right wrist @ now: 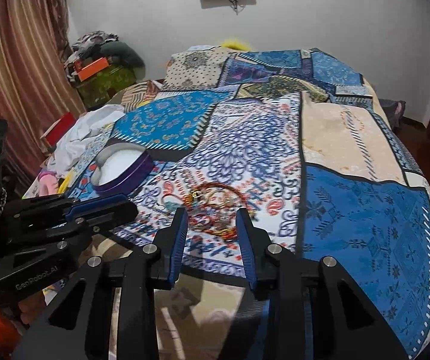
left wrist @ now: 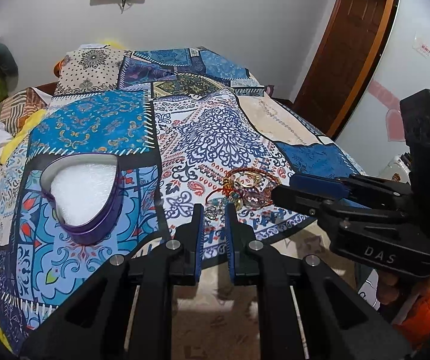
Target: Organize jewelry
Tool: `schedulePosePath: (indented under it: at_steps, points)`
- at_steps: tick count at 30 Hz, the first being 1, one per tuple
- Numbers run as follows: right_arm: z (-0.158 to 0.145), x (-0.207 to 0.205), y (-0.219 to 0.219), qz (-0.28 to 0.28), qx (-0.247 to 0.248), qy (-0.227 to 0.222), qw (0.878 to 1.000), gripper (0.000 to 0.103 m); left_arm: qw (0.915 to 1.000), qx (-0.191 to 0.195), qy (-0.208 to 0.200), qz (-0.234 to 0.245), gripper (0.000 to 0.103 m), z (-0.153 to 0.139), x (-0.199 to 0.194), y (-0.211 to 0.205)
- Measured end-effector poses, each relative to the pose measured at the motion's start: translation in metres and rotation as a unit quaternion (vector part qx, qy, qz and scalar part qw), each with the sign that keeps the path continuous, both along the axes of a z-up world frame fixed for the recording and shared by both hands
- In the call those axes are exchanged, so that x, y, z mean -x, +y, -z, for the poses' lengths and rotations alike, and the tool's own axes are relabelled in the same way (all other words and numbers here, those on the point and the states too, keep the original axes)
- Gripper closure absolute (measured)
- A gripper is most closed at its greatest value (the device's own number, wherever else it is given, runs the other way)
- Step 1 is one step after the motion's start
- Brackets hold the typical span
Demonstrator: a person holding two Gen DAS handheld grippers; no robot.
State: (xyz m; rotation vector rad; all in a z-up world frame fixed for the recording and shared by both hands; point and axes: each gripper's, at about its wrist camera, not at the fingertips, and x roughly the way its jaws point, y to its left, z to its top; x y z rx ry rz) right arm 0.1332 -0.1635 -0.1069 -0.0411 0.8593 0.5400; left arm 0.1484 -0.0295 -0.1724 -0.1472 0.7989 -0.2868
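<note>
A tangle of jewelry (left wrist: 245, 190), with red cord bracelets, gold rings and small charms, lies on the patterned bedspread near its front edge; it also shows in the right wrist view (right wrist: 212, 210). A purple heart-shaped tin (left wrist: 84, 193) with white padding stands open to the left, also in the right wrist view (right wrist: 122, 171). My left gripper (left wrist: 214, 210) is open and empty, its tips just before a small silver charm (left wrist: 212, 211). My right gripper (right wrist: 212, 214) is open and empty, its fingers either side of the pile's near part.
The patchwork bedspread (right wrist: 350, 198) covers the bed and drops off at the front edge to a beige floor (left wrist: 215, 297). Loose clothes (right wrist: 80, 132) and clutter lie at the left. A wooden door (left wrist: 350, 39) stands at the right.
</note>
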Motion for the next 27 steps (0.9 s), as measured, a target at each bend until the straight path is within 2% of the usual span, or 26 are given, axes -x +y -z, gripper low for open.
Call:
schedulePosePath:
  at_steps: [6,17,19,22,27]
  points:
    - [0.008,0.000,0.009,-0.020,-0.009,0.026,0.999,0.073,0.9999,-0.003,0.014,-0.010,0.091,0.009,0.006,0.009]
    - [0.017,-0.011,0.019,-0.012,0.028,0.029,0.999,0.073,0.9997,0.014,0.015,-0.015,0.091,0.015,0.008,0.018]
    - [0.018,-0.013,0.019,-0.011,0.034,0.027,0.999,0.075,0.9997,0.015,0.014,-0.014,0.091,0.016,0.008,0.018]
    - [0.019,-0.016,0.020,-0.008,0.045,0.024,0.999,0.083,0.9997,0.017,0.014,-0.013,0.091,0.016,0.009,0.019]
    - [0.020,-0.016,0.025,-0.009,0.063,0.017,0.998,0.084,0.9997,0.017,0.014,-0.012,0.091,0.017,0.008,0.019]
